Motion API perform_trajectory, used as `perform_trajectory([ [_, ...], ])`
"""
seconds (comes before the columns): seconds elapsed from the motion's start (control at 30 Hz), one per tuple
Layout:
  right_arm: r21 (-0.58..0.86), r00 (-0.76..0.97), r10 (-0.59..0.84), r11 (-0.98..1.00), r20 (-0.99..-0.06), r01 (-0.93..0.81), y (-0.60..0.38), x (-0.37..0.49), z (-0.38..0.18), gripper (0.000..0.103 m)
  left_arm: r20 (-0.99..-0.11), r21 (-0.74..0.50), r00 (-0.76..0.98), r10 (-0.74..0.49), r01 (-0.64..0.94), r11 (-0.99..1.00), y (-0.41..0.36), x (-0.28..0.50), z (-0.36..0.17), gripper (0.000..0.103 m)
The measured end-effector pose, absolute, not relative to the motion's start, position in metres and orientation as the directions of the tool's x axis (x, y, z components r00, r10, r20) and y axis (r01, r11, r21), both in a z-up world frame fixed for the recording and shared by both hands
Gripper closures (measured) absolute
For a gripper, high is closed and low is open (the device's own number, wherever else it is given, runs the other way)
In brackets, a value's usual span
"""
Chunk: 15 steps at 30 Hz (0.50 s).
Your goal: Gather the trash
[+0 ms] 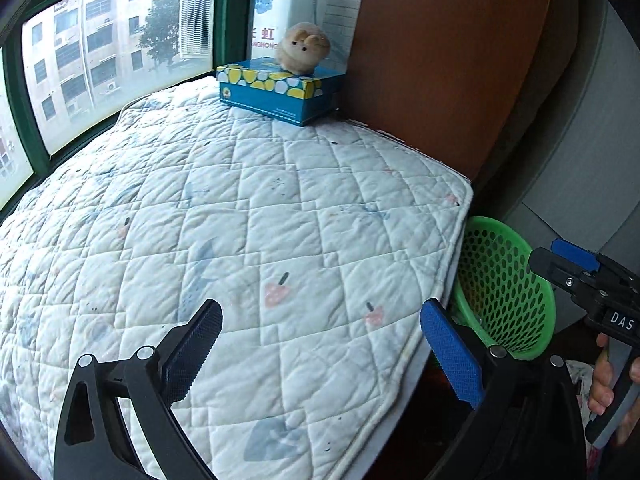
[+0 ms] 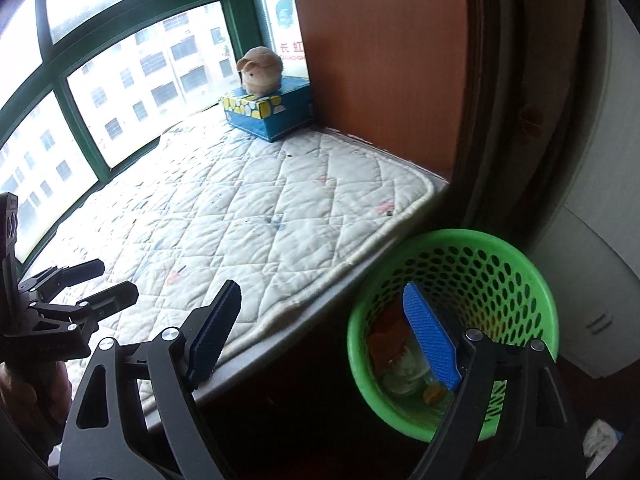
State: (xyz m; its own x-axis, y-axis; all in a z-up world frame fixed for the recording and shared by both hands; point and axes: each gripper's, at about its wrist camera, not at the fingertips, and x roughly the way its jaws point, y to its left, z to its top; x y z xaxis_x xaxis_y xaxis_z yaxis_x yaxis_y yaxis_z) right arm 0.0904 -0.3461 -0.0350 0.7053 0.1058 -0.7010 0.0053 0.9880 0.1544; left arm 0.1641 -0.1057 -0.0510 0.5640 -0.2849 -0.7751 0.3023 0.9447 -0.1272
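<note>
Bed's clear, trash is in the bin

The quilted bed [image 1: 248,208] has no trash; it's all in the green bin [image 2: 516,280] under your right claw [image 2: 320,332]. Both claws are spread and empty, left claw [image 1: 320,356] over the bed.

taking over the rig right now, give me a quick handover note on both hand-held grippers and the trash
Left hand-held gripper: open, empty, over the quilted mat.
Right hand-held gripper: open, empty, over the near rim of the green basket.
Basket stands on the floor beside the mat's corner; some trash lies at its bottom.
Done: no loose trash shows on the mat.
Left: only a tissue box with a plush toy on top sits at the far end; check areas out of view.
</note>
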Motion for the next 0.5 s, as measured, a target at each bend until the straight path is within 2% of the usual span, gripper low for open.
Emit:
perform_trajectory([
  [0.5,0.149,0.666,0.193,0.981,-0.720,-0.124,-0.267,0.115,-0.047,0.016,-0.767,-0.092,0.613,-0.189,0.187,0.978,-0.031,0.154,-0.056,0.007],
])
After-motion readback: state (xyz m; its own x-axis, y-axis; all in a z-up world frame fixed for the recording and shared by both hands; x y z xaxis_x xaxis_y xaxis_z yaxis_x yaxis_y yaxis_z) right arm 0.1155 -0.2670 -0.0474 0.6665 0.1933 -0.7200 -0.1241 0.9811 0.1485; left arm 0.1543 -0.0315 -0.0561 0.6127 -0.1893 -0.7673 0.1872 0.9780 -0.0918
